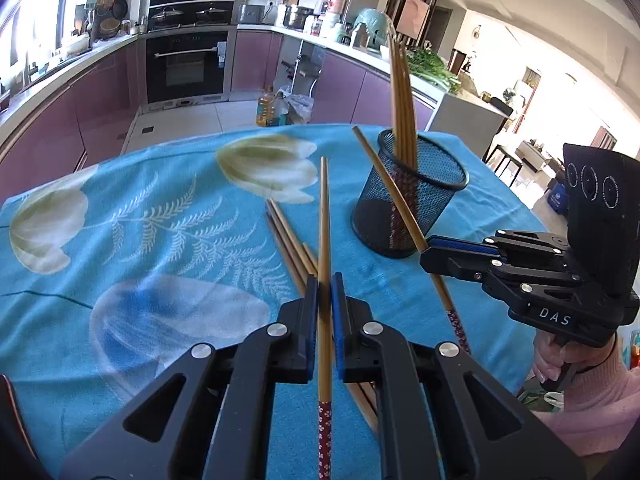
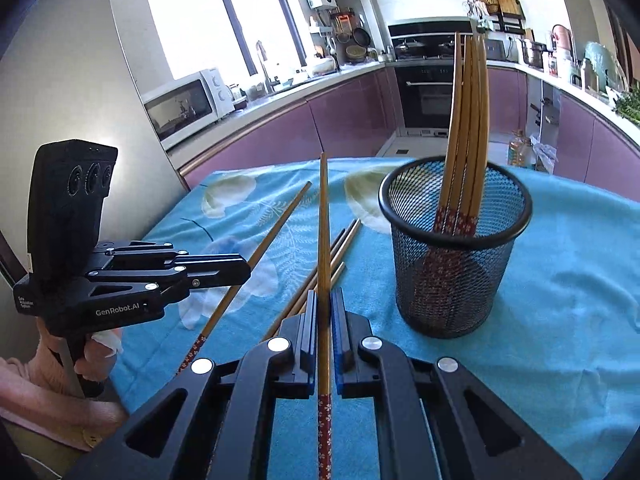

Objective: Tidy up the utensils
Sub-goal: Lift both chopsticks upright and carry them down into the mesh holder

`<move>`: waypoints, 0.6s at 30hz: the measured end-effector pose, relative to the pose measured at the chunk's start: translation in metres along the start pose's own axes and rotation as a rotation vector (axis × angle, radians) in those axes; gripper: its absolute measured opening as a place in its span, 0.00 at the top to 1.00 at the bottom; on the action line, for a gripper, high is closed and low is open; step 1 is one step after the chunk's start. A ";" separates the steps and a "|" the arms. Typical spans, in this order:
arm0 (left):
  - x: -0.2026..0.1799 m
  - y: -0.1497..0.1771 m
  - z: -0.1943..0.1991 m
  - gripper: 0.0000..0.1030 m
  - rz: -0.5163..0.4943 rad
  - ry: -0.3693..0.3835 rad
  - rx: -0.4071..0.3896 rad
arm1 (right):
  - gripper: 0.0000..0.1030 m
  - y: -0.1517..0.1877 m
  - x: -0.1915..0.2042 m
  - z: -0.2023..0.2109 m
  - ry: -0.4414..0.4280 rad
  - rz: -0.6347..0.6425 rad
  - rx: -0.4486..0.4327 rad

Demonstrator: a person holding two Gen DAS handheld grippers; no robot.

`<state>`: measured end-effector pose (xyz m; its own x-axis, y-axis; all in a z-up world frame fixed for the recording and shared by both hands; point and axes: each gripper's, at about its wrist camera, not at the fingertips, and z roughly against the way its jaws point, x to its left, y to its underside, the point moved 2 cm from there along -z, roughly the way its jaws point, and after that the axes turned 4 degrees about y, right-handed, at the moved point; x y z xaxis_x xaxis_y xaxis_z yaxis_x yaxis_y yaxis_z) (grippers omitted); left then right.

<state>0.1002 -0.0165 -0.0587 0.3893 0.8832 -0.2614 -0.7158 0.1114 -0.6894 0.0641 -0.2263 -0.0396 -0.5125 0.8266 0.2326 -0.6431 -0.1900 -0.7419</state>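
My left gripper (image 1: 325, 292) is shut on a bamboo chopstick (image 1: 324, 220) with a red patterned handle, held above the blue cloth. My right gripper (image 2: 324, 304) is shut on a second such chopstick (image 2: 323, 220). Each gripper shows in the other's view: the right gripper (image 1: 430, 252) with its chopstick (image 1: 382, 184), the left gripper (image 2: 244, 268) with its own chopstick (image 2: 279, 228). A black mesh cup (image 1: 408, 200) (image 2: 452, 280) stands to the right, several chopsticks (image 1: 402, 92) (image 2: 468, 120) upright in it. Loose chopsticks (image 1: 288, 248) (image 2: 340, 248) lie on the cloth below the grippers.
The table wears a blue flower-print cloth (image 1: 160, 240) (image 2: 560, 280). Behind it are purple kitchen cabinets (image 1: 104, 96), an oven (image 1: 186, 64) and an oil bottle (image 1: 266, 108) on the floor. A hand in a pink sleeve (image 1: 580, 384) grips the right tool's handle.
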 end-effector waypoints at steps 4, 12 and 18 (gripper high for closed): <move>-0.006 -0.006 0.014 0.93 -0.010 0.037 -0.033 | 0.94 -0.006 -0.002 0.014 0.011 0.000 -0.041; -0.017 -0.019 0.044 0.93 -0.035 0.088 -0.102 | 0.94 -0.011 -0.009 0.033 0.022 -0.006 -0.102; -0.019 -0.030 0.060 0.93 -0.045 0.106 -0.146 | 0.94 -0.016 -0.014 0.041 0.030 -0.009 -0.139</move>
<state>0.0794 -0.0099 0.0072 0.4835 0.8250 -0.2927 -0.6078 0.0758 -0.7905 0.0585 -0.2563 -0.0052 -0.4886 0.8436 0.2226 -0.5618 -0.1090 -0.8200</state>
